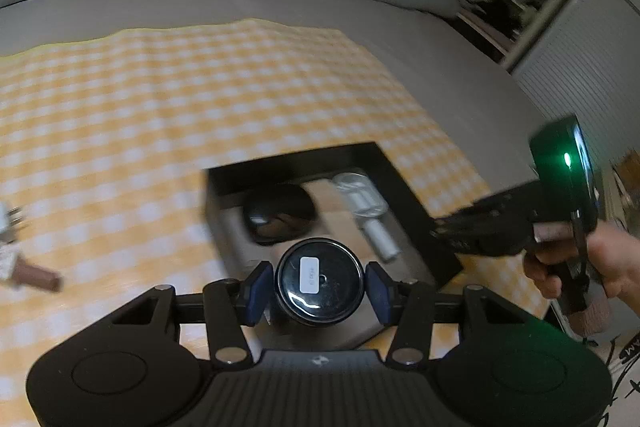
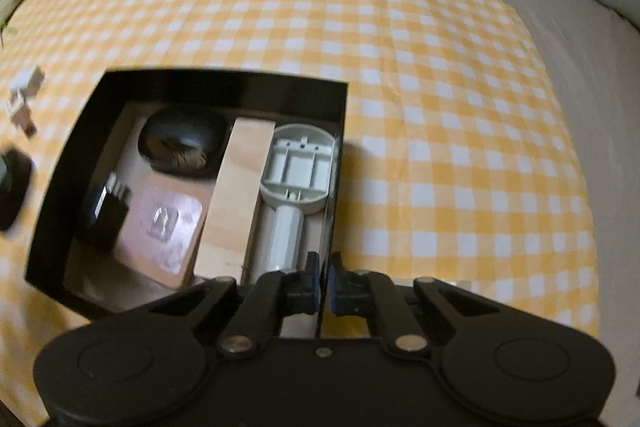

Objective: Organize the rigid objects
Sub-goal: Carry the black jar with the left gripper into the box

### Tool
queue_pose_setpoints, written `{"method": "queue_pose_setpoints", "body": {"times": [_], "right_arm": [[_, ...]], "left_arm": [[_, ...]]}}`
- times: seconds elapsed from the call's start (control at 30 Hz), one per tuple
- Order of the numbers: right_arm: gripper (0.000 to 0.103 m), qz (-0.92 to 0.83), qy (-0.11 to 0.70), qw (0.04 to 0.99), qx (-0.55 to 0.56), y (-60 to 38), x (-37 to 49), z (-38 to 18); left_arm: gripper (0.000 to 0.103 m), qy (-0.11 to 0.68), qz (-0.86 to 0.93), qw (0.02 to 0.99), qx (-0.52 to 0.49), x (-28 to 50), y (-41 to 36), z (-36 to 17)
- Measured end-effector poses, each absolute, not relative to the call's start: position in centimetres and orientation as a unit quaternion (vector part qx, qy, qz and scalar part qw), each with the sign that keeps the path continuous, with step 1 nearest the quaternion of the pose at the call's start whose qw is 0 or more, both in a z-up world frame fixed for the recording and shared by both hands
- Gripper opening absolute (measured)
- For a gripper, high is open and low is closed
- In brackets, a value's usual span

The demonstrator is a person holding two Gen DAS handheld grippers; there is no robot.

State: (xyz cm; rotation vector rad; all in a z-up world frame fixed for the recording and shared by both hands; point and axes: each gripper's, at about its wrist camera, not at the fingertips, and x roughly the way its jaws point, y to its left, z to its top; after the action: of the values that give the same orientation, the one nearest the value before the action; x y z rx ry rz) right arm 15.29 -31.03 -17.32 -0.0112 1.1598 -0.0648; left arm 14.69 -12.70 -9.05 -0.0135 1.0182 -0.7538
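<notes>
— Box [image 2: 60,187] first: where is it?
— Black box, open on top. It sits on the yellow checked cloth [image 2: 440,107]. The cloth lies on a grey bed [image 1: 320,3].
— What is inside?
— On the right side lies a pale grey tool [image 2: 298,167] with a round head and a handle. Beside it is a wood block [image 2: 236,195]. Left of the block are a dark round thing [image 2: 180,143], a pink square pad [image 2: 164,227] and a small black thing [image 2: 106,211].
— What does the left gripper [image 1: 320,287] hold?
— A round black tin [image 1: 320,283] with a white sticker. The blue pads [image 1: 256,291] press its two sides, above the box.
— And the right gripper [image 2: 323,283]?
— Its jaws are closed tight, pinching the box's right wall. A hand [image 1: 592,267] holds it.
— Anything outside the box?
— A blurry white and brown thing [image 1: 16,259] lies on the cloth, off to the left.
</notes>
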Motion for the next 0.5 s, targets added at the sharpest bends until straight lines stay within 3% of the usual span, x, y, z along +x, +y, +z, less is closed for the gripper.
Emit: {"method": "queue_pose_setpoints", "body": {"times": [0.5], "right_arm": [[0.004, -0.031, 0.547, 0.832, 0.092, -32.9, 15.0, -17.2]], "left_arm": [[0.051, 0.485, -0.409, 0.773, 0.013, 15.1, -21.5, -12.0]]}}
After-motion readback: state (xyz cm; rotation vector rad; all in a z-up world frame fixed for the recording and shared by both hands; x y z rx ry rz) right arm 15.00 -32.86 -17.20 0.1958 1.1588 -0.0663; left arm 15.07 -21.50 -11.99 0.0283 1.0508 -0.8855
